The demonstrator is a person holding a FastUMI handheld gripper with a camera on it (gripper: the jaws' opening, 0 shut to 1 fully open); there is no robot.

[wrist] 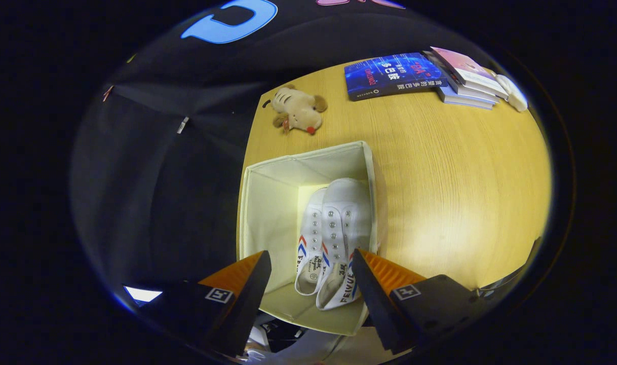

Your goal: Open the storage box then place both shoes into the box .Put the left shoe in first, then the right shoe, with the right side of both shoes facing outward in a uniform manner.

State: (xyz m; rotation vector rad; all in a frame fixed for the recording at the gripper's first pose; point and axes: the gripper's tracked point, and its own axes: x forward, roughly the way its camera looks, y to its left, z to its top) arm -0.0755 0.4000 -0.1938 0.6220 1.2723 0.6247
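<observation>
Hand-held gripper [311, 266]: released, fingers spread wide above the near end of the storage box, gripping nothing.
Between the fingers: the heels of two white shoes.
Left shoe [309, 238]: inside the box, lying along it, heel toward the fingers.
Right shoe [345, 228]: inside the box, touching the left shoe and close against the box's right wall (it partly overlaps its mate).
Storage box [268, 203]: cream fabric, open-topped, at the worktop's left edge.
Worktop [450, 192]: pale wood.
Beyond the box: a plush toy [298, 109]; farther right, a blue book [392, 75] beside a stack of books [468, 78].
</observation>
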